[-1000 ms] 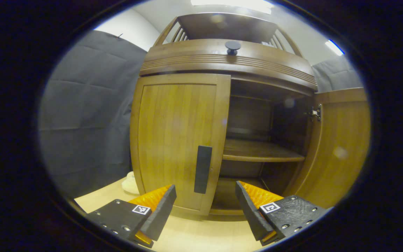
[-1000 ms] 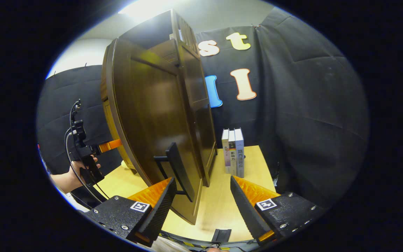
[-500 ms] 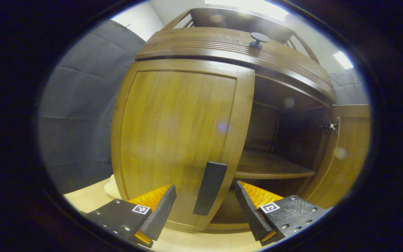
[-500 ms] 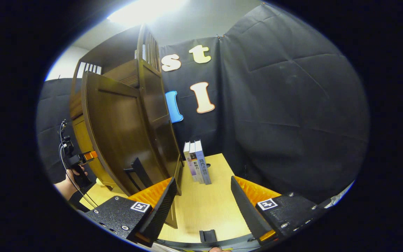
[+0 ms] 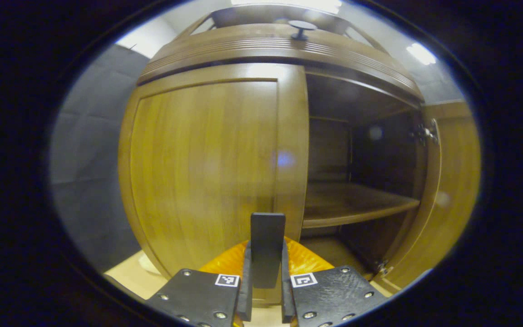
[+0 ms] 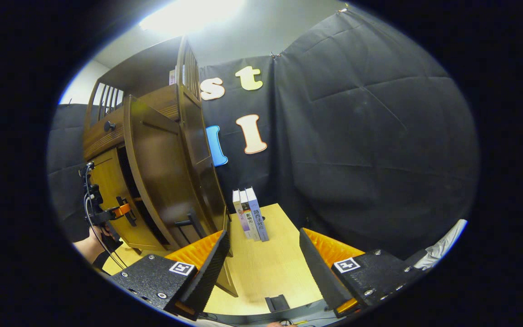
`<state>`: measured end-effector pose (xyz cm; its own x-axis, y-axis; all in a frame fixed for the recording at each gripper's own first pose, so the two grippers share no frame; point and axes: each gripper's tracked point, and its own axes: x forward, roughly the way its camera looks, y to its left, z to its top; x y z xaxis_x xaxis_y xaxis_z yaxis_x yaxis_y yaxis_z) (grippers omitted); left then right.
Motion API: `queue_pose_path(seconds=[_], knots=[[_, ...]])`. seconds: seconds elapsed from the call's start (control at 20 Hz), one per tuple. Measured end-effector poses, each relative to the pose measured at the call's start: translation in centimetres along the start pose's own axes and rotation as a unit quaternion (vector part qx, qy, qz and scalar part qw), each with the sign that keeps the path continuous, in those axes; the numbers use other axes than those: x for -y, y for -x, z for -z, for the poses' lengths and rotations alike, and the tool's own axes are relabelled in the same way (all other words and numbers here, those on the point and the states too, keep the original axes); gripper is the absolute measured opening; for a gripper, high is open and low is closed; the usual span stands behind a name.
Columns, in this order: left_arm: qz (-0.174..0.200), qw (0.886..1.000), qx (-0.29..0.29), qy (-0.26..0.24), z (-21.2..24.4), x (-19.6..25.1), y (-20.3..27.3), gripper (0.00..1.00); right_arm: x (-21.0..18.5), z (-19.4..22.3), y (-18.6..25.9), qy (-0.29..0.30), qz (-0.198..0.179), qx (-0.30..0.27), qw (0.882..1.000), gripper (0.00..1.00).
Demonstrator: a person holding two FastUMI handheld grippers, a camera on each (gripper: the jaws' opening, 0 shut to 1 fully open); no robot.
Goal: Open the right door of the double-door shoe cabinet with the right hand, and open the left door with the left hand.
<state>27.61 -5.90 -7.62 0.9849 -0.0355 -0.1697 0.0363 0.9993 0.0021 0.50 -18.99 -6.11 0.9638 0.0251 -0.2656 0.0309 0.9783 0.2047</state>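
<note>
- Left gripper (image 5: 265, 290) seen in the left gripper view: both fingers pressed against the sides of the black bar handle (image 5: 267, 247) of the left door (image 5: 207, 168), pinching it low down.
- Left door lies flat against the shoe cabinet (image 5: 279, 45) front, its inner edge meeting the dark opening beside it.
- Right door (image 5: 447, 195) stands swung out wide at the right of the left gripper view; a metal hinge (image 5: 425, 133) shows near its top inner edge.
- Inside the open half: one wooden shelf (image 5: 357, 206), bare, with dark space above and below.
- A round black knob (image 5: 302, 28) sits on the drawer band above the doors.
- Right gripper (image 6: 263, 259) in the right gripper view: fingers spread wide, nothing between them, off the cabinet (well clear of the right door's handle (image 6: 192, 224)).
- That view takes the cabinet from its side, right door edge-on toward the camera; the left gripper appears farther off at the left door, held by a hand (image 6: 90, 245).
- Three books (image 6: 250, 221) stand upright on the light wooden table (image 6: 270, 272), just beside the cabinet's far side.
</note>
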Motion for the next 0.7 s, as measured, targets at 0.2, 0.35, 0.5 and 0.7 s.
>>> queue_pose_path(seconds=[0.2, 0.35, 0.5, 0.7], knots=[[0.014, 1.0, -0.007, 0.023, -0.1, 0.5, 0.3, 0.2, -1.7, 1.4, 1.2, 0.003, 0.002, -0.005, 1.0, 0.96], [0.018, 1.0, -0.006, 0.021, 0.0, 0.3, 0.5, 0.2, -3.3, 2.4, 2.0, -0.003, 0.0, -0.014, 1.0, 0.96], [0.029, 0.999, -0.006, 0.033, -0.5, 0.3, 0.7, 0.2, -5.2, 2.2, 2.8, 0.001, -0.007, -0.007, 1.0, 0.95], [0.048, 0.998, -0.003, 0.031, -1.1, 0.2, 1.3, 0.22, -7.7, 2.5, 3.3, 0.021, -0.015, 0.004, 1.0, 0.95]])
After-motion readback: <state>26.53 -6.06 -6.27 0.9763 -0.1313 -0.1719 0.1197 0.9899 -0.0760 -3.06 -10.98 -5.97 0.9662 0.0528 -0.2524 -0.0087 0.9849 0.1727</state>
